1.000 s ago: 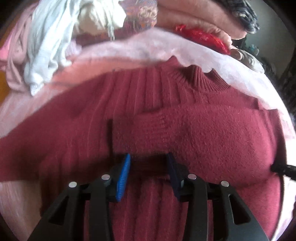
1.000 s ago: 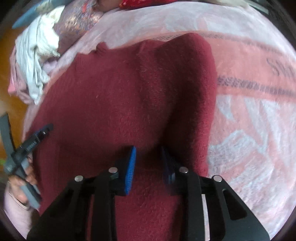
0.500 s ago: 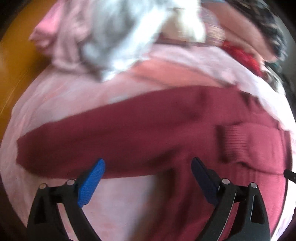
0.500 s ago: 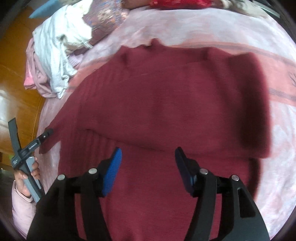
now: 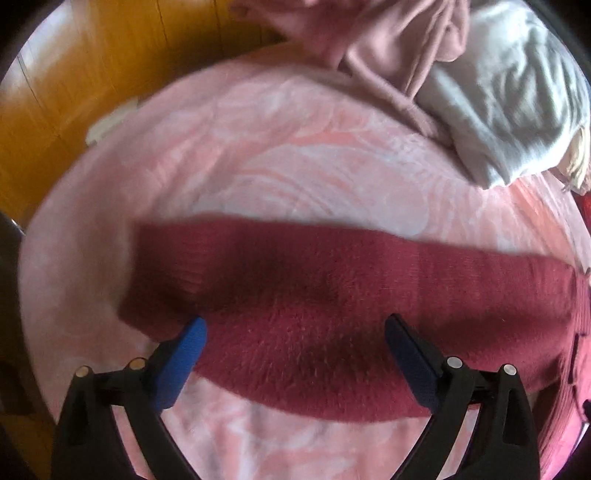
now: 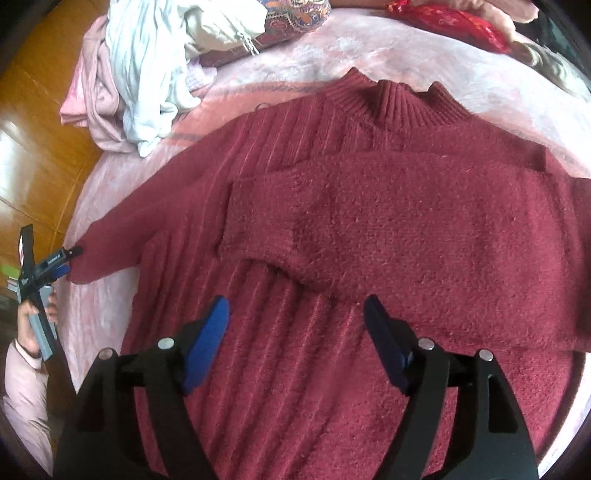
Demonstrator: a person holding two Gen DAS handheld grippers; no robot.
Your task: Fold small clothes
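Observation:
A dark red knitted sweater (image 6: 280,369) lies flat on a pink blanket (image 5: 295,147), collar away from me. One sleeve (image 6: 424,229) is folded across its chest. The other sleeve (image 5: 351,280) stretches out sideways. My left gripper (image 5: 293,328) hovers over that sleeve close to its cuff; its jaws are opening wide and the pads press on nothing. The right wrist view shows this left gripper (image 6: 68,258) at the cuff, far left. My right gripper (image 6: 295,306) hangs above the sweater's body below the folded sleeve, jaws opening, nothing gripped.
A heap of clothes sits at the blanket's far side: a pink garment (image 6: 92,96), a pale grey one (image 6: 144,74), a patterned cloth (image 6: 295,14) and a red item (image 6: 454,18). Orange wooden floor (image 5: 74,92) lies beyond the bed's left edge. A person's hand (image 6: 27,317) holds the left gripper.
Both grippers let go of the folded sleeve and opened. The left gripper swept left along the outstretched sleeve to its cuff. The right gripper drew back over the sweater's body.

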